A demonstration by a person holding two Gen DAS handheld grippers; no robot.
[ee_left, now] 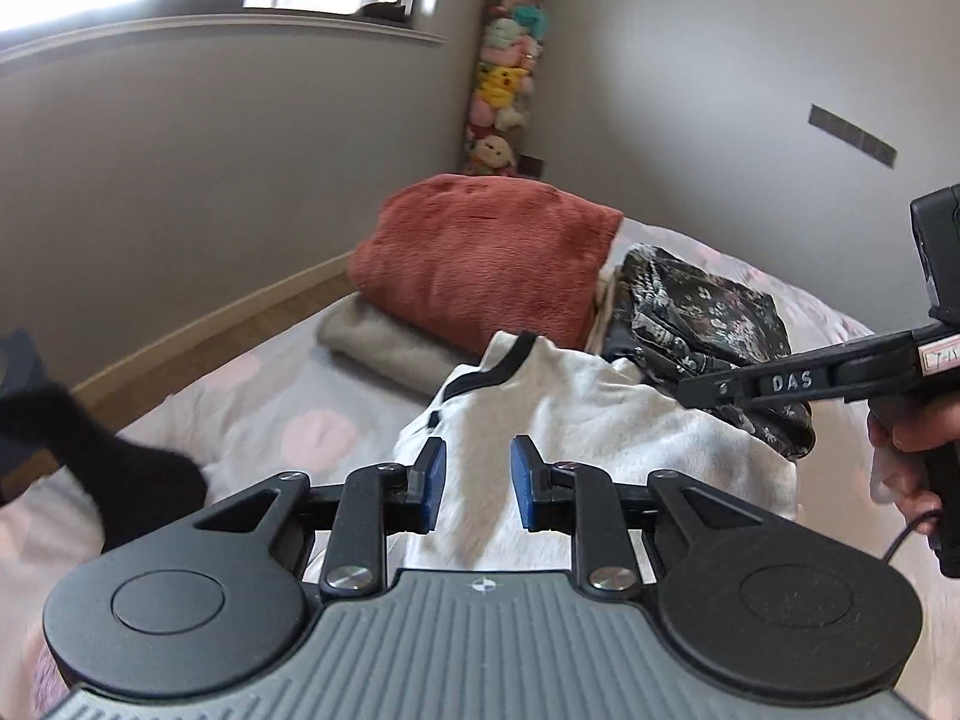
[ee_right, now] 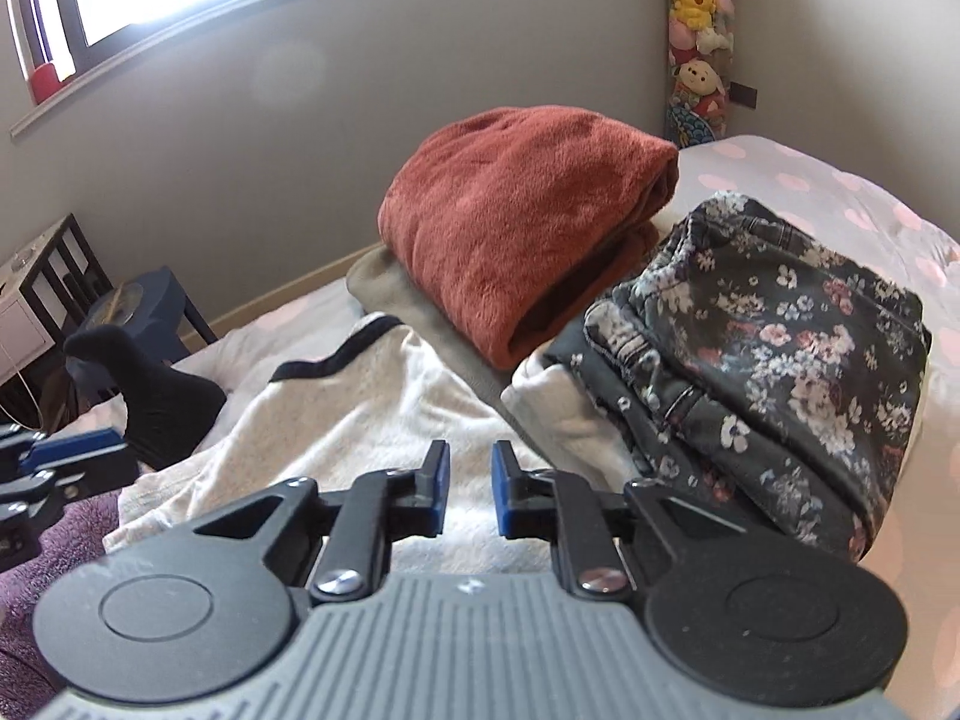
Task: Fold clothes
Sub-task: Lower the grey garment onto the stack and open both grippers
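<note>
A white garment with black trim lies rumpled on the bed, right in front of both grippers. My left gripper hovers over it, open, with only a narrow gap between its blue pads and nothing in that gap. Beside it, my right gripper is also open over the white cloth, its pads a little apart and gripping nothing. The left wrist view shows the right gripper from the side, held by a hand, its tip near the floral garment.
A folded rust fleece rests on a beige folded piece behind the white garment. A black sock sticks up at the left. Purple cloth lies near left. The bed has pink dots; a wall runs behind.
</note>
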